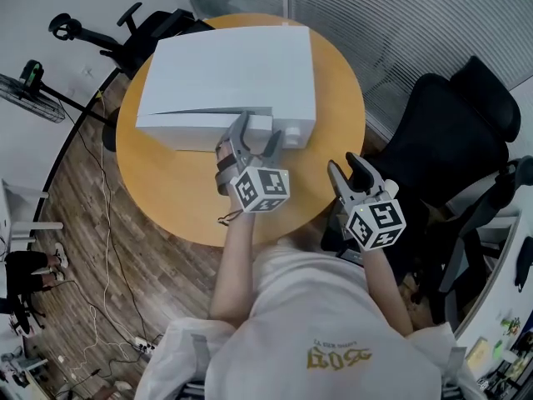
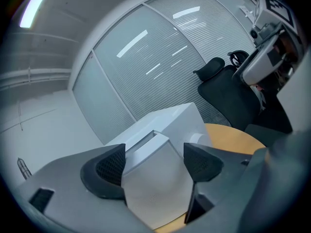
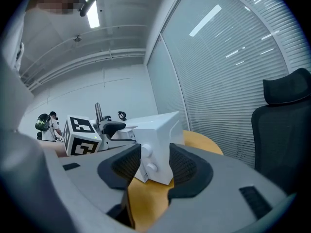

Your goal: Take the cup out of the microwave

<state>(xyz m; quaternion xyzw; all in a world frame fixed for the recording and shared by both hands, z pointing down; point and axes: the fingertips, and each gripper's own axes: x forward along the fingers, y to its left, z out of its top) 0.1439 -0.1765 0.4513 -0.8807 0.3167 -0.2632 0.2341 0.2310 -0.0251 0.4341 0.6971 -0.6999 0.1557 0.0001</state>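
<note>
A white microwave (image 1: 229, 73) stands on the round wooden table (image 1: 166, 198). Its door (image 1: 196, 127) is slightly ajar, and the door's end sticks out toward me. My left gripper (image 1: 254, 138) is shut on that end. In the left gripper view the white door panel (image 2: 155, 178) fills the gap from pad to pad. My right gripper (image 1: 345, 165) hangs open off the table's right edge with nothing between its fingers. In the right gripper view it (image 3: 154, 166) faces the microwave's corner and its two knobs (image 3: 146, 150). No cup is visible; the oven's inside is hidden.
A black office chair (image 1: 450, 140) stands close on the right, beside my right gripper. Another chair (image 1: 141, 23) and a fan (image 1: 33, 90) are at the far left. Cables (image 1: 100, 223) lie on the wooden floor. A glass wall with blinds (image 1: 400, 15) runs behind the table.
</note>
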